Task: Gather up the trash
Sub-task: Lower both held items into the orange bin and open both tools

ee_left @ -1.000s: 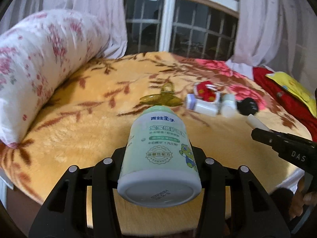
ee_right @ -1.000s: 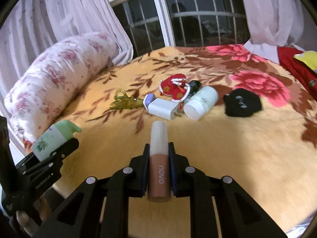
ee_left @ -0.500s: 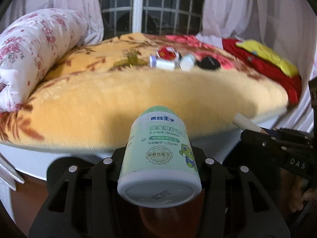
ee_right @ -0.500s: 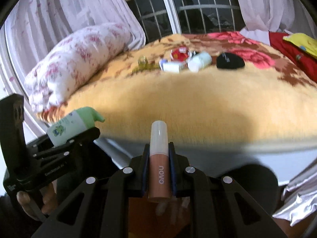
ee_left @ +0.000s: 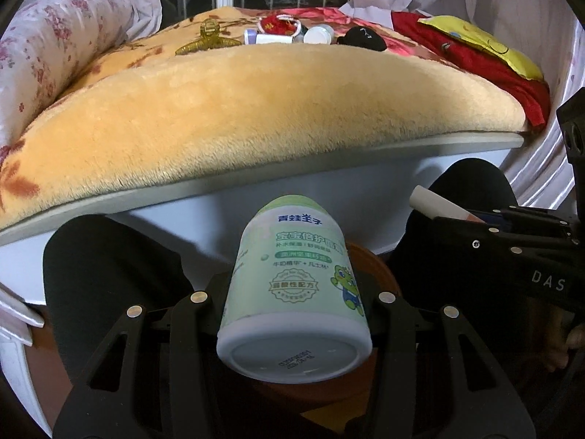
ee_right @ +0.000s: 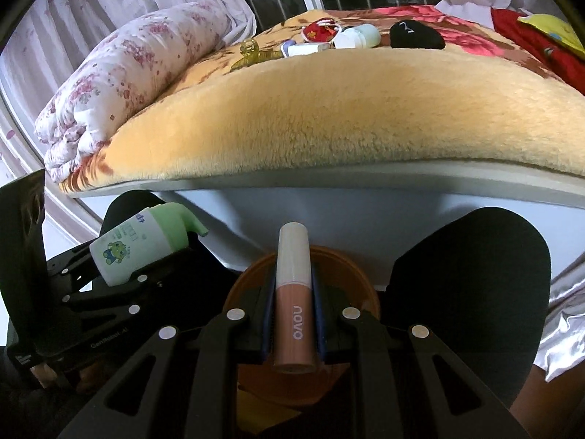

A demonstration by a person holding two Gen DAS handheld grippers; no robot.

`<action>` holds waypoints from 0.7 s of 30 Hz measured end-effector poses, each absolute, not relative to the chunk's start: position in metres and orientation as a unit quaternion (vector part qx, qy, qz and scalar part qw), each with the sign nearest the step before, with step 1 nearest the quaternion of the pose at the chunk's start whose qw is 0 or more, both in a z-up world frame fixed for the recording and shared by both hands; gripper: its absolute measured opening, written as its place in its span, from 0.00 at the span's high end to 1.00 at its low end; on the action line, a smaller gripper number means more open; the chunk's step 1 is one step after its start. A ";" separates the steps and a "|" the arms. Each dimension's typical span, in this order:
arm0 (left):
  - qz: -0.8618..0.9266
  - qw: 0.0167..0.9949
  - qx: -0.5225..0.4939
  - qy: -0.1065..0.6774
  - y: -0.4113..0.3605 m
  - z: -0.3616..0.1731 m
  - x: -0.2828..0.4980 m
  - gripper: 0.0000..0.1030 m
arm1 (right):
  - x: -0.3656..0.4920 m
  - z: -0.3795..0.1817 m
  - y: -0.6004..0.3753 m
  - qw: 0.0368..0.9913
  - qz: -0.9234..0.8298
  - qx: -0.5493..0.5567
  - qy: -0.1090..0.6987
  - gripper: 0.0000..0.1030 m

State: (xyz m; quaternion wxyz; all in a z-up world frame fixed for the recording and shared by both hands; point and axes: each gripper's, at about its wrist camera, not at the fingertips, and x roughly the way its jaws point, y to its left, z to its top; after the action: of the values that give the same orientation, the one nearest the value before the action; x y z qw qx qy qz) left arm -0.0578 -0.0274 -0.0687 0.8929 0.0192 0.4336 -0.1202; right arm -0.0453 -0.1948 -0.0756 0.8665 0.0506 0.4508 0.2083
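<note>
Bottle (ee_left: 292, 285) of green-labelled baby lotion sits clamped across its body in the left hand-held gripper (ee_left: 292, 292), base toward the camera; smooth rigid plastic, likely light, and apt to slip if the squeeze eases. Right hand-held gripper (ee_right: 294, 314) pinches a slim "novo" lip-gloss tube (ee_right: 294, 292) along its lower half, hard and slick, probably very light. Both hang over an orange bin (ee_right: 358, 278) below the bed (ee_right: 329, 109); its contents are hidden. More items remain on the blanket (ee_left: 256, 109).
</note>
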 end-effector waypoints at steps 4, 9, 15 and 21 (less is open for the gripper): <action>-0.115 0.887 0.017 0.448 -0.026 -0.073 -0.054 0.55 | -0.041 -0.081 -0.196 0.861 0.201 0.054 0.464 0.68; -0.105 0.882 0.020 0.459 -0.026 -0.078 -0.052 0.43 | -0.041 -0.078 -0.200 0.867 0.189 0.059 0.458 0.53; -0.103 0.883 0.027 0.457 -0.027 -0.077 -0.055 0.41 | -0.041 -0.076 -0.207 0.869 0.182 0.072 0.455 0.53; -0.095 0.887 0.032 0.451 -0.026 -0.071 -0.055 0.41 | -0.049 -0.069 -0.214 0.876 0.178 0.075 0.442 0.53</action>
State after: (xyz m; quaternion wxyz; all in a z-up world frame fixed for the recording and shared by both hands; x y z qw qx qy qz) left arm -0.0549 -0.0259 -0.0712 0.8867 0.0320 0.4514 -0.0950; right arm -0.0491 -0.2140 -0.0686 0.8758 0.0752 0.4423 0.1780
